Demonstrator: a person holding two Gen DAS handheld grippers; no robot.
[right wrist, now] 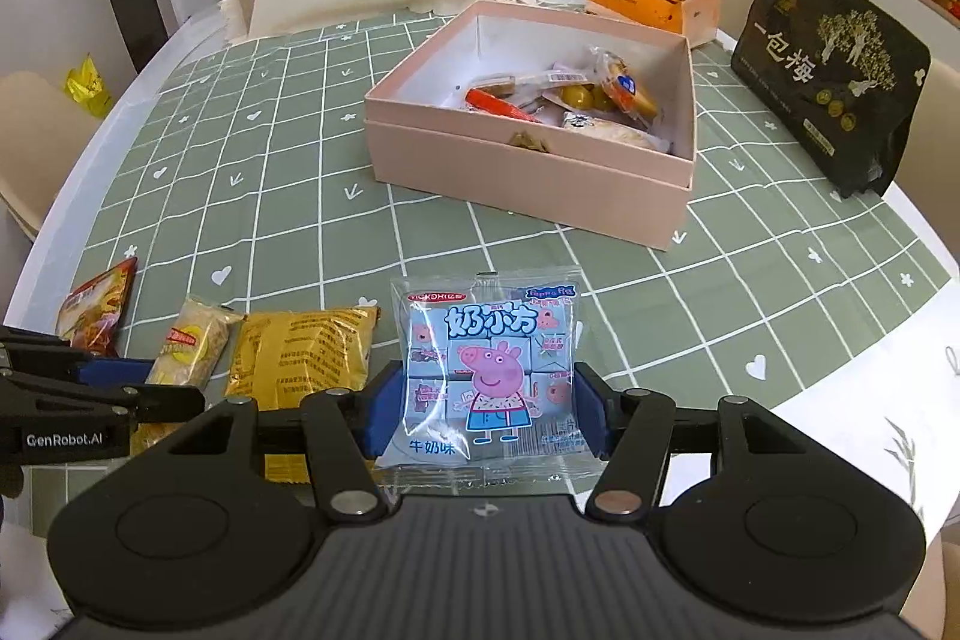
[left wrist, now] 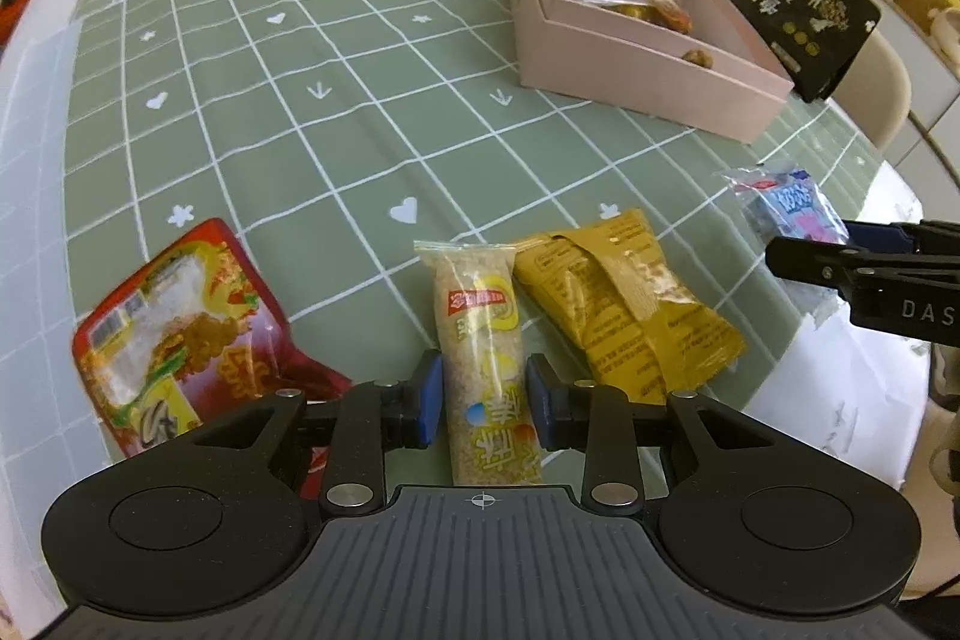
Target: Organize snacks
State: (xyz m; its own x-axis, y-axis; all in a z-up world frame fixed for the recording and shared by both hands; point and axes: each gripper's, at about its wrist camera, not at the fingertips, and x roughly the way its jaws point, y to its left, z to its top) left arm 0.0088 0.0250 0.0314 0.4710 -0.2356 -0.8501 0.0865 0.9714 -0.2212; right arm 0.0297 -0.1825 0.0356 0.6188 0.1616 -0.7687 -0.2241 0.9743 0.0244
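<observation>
Milk-cube packet flat between right gripper jaws, apparently clamped at both side edges, probably for transfer to pink box at 12 o'clock, already part-filled. Grain bar between left gripper jaws, narrowly parted, contact uncertain. Yellow pouch at 2 o'clock of bar, red packet at 9 o'clock, both unsorted on table.

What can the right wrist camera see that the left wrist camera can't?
Only the right wrist view shows the cartoon pig on the blue packet and the pile of snacks inside the pink box. Only the left wrist view shows the whole red packet. Both show the rice bar, the yellow packet and the black bag.
</observation>
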